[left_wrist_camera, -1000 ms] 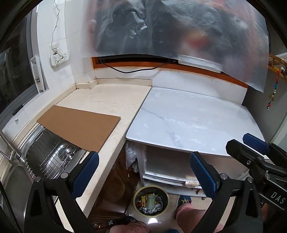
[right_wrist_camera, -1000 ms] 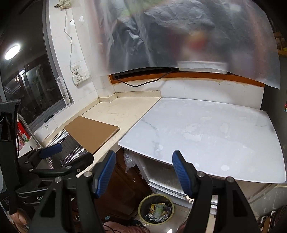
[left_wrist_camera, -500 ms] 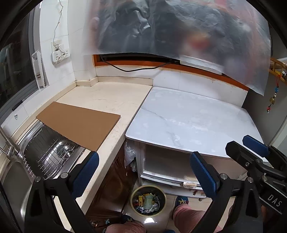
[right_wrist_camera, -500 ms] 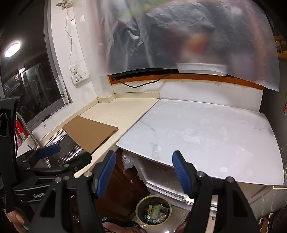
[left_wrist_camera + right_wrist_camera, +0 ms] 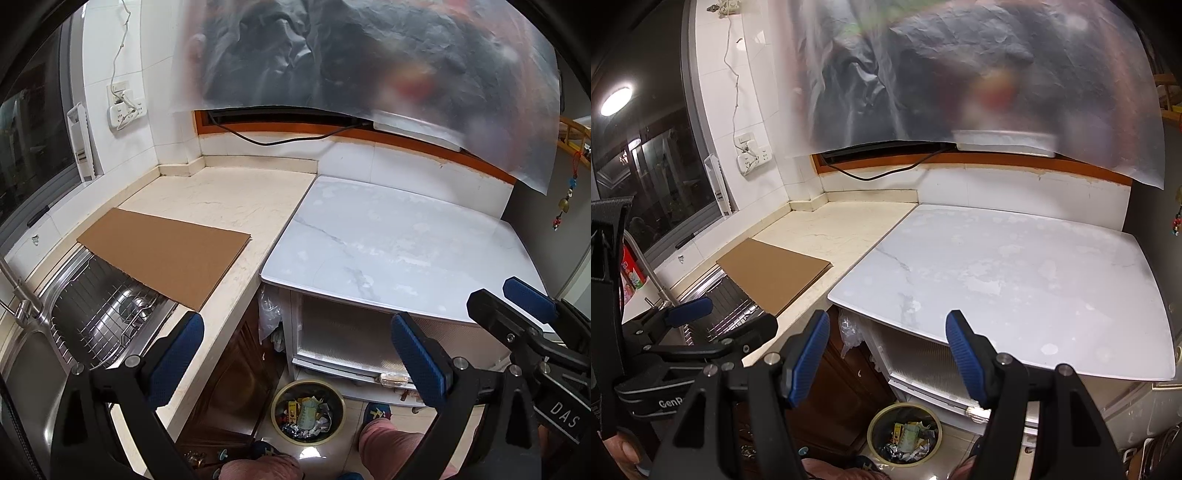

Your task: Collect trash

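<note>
A round trash bin [image 5: 307,410] with crumpled wrappers inside stands on the floor below the white marble table [image 5: 399,236]; it also shows in the right wrist view [image 5: 905,432]. My left gripper [image 5: 295,358] is open and empty, held high above the bin. My right gripper [image 5: 884,354] is open and empty, also above the bin; it shows at the right of the left wrist view [image 5: 524,306]. No loose trash shows on the table or the counter.
A brown cardboard sheet [image 5: 166,258] lies on the beige counter [image 5: 229,199], partly over the sink with its wire rack [image 5: 99,317]. A plastic sheet [image 5: 369,55] hangs over the window. A person's knees [image 5: 391,443] are beside the bin.
Both grippers have risen and drawn back a little; the table and counter sit slightly lower in view. Both stay open and empty.
</note>
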The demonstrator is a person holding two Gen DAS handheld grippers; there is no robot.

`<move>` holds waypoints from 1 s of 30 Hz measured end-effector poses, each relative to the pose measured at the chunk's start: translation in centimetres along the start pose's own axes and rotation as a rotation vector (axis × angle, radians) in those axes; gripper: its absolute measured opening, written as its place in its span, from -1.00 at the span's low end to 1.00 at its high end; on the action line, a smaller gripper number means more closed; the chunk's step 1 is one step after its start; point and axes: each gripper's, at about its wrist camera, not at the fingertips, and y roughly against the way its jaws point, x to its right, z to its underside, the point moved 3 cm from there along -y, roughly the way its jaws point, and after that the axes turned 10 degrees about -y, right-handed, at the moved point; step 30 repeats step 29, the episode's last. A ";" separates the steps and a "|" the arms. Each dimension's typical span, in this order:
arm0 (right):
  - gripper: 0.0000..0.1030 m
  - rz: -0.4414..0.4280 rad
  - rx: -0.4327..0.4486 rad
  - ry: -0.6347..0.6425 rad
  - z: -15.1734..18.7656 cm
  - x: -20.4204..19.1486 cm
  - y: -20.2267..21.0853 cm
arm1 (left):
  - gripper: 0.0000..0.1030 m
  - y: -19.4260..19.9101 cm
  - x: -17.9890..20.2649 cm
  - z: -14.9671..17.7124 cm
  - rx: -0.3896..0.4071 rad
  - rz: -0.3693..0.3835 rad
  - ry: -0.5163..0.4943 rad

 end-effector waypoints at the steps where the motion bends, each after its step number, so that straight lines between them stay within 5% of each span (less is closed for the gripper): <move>1: 0.28 0.001 0.000 0.000 0.0 0.1 0.0 | 0.94 0.0 0.0 0.0 0.001 0.002 0.001; 30: 0.28 0.006 -0.008 -0.003 0.5 0.7 -0.3 | 0.93 -0.1 0.6 0.2 0.008 -0.033 -0.014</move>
